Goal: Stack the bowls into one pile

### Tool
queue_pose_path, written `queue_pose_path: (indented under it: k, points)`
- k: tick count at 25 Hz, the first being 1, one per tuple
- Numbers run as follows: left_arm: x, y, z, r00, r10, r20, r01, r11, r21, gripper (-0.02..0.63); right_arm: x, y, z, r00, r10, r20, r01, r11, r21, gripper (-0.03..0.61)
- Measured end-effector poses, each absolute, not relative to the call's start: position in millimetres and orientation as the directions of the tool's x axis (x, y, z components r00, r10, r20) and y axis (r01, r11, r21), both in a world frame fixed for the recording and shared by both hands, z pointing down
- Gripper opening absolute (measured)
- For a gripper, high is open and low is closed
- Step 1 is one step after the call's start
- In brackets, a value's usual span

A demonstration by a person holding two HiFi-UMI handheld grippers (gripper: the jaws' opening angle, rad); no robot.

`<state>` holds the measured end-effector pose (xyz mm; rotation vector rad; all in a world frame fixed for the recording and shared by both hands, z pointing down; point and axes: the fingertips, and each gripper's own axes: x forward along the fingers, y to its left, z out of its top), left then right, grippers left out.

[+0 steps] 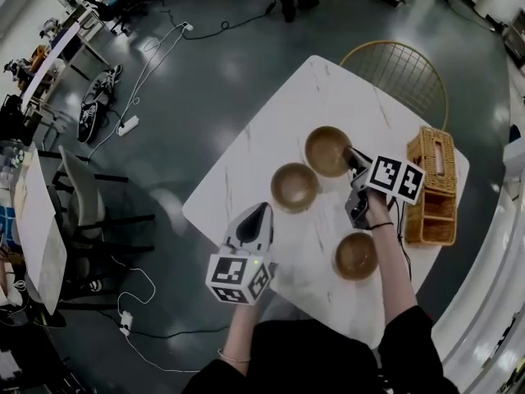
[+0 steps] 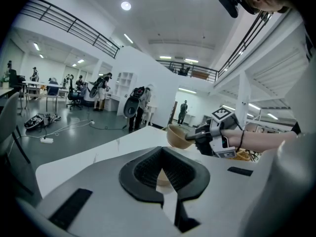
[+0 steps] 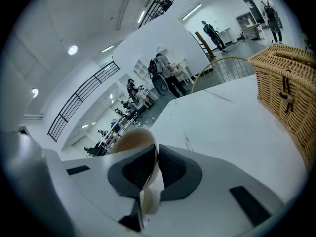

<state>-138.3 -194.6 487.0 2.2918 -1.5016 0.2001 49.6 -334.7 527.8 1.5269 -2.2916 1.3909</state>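
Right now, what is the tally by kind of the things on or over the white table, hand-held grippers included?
Bowls: 3
Wicker basket: 1
Hand-held grippers: 2 (left hand-held gripper, right hand-held gripper)
Total: 6

L gripper [image 1: 262, 210] sits nearer my body, jaws together w/ nothing btwn them, pointing fwd and slightly down. R gripper [image 1: 350, 156] reaches further out, jaws pinched on the rim of a bowl [image 1: 326, 150], angled down a bit more. R forearm [image 1: 395, 263] stretched out, bare below a dark sleeve. L forearm [image 1: 239, 335] tucked in close.
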Motion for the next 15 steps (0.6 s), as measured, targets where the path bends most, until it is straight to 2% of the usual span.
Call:
queue_pose_path:
  k: [15]
  points:
    - [-149.6,-184.3,482.5,0.386,-0.866,0.318,-0.915,-0.318,0.247,0.014,-0.9,-315.0,522.3,-0.631,-0.617,0.47,-0.724,0.249,-0.644,0.031]
